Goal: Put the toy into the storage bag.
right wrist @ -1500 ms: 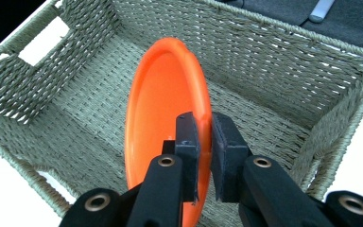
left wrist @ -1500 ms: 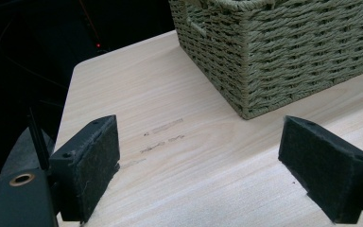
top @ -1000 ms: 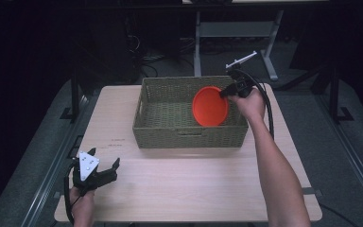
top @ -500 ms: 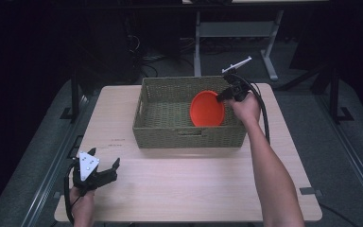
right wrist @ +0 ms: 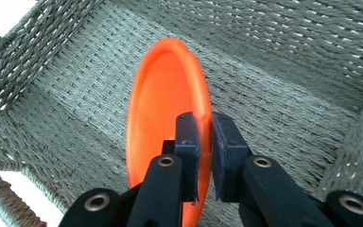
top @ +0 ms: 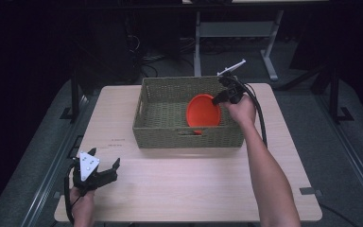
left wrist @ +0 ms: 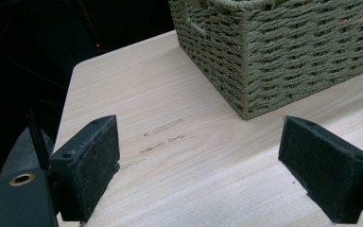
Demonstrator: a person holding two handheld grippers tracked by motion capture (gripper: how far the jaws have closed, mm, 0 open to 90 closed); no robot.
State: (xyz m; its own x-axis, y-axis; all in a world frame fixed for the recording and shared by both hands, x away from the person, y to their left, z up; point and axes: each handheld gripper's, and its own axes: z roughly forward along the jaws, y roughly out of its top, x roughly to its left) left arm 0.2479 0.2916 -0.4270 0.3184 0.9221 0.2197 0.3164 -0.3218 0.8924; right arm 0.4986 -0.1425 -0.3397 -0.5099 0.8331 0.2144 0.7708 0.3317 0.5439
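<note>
An orange plate (top: 203, 110) hangs tilted on edge inside the green woven basket (top: 160, 133), near its right end. My right gripper (top: 216, 100) is shut on the plate's rim; in the right gripper view the two black pads (right wrist: 187, 137) pinch the orange rim (right wrist: 170, 94) above the basket floor (right wrist: 283, 104). My left gripper (top: 108, 169) rests at the table's front left, open, with nothing between its pads (left wrist: 90, 165). The basket's corner (left wrist: 264, 56) lies ahead of it.
The light wooden table (top: 189, 189) has bare room in front of the basket. Faint pencil marks (left wrist: 163, 135) lie on the wood near the left gripper. A metal stand (top: 236, 28) and dark floor lie beyond the table's far edge.
The right gripper has lowered the orange plate deeper into the basket and shifted it a little leftward. The left gripper has stayed in place.
</note>
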